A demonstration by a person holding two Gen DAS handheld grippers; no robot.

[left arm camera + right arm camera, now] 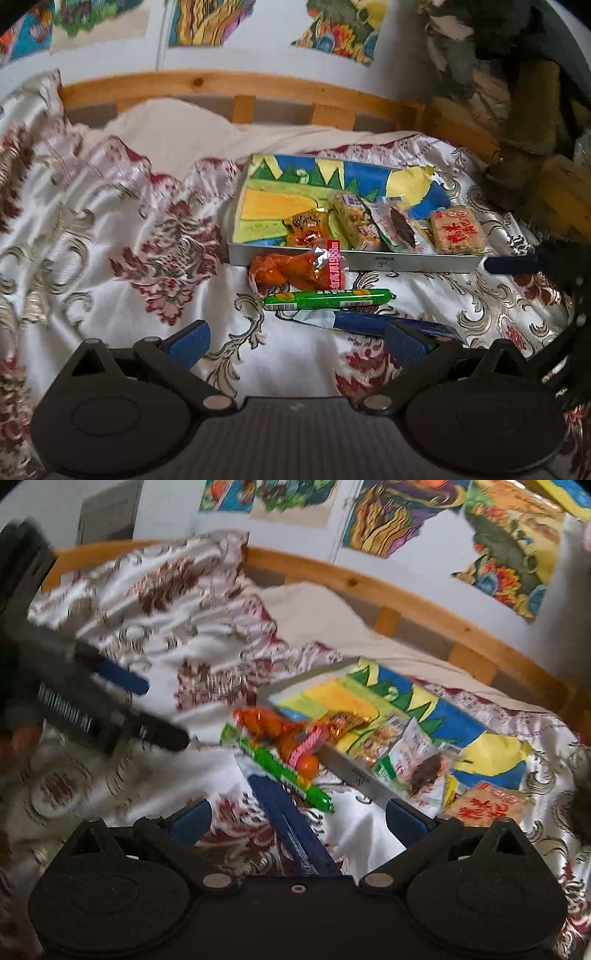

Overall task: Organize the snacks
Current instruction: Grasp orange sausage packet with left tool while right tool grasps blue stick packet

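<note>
Clearly the risk lies in the soft, slippery bed cover (110, 258): the green sausage stick (328, 299), orange packet (295, 271) and blue pack (384, 325) lie crowded just below the tray (369, 260) at frame centre, so a pinch could drag a neighbour or bunch the cloth. Four snacks already sit in the tray. The left hand-held gripper (295, 339) is spread wide and holds nothing; the right hand-held gripper (297, 818) is likewise wide apart and empty, with the blue pack running between its fingers.
</note>
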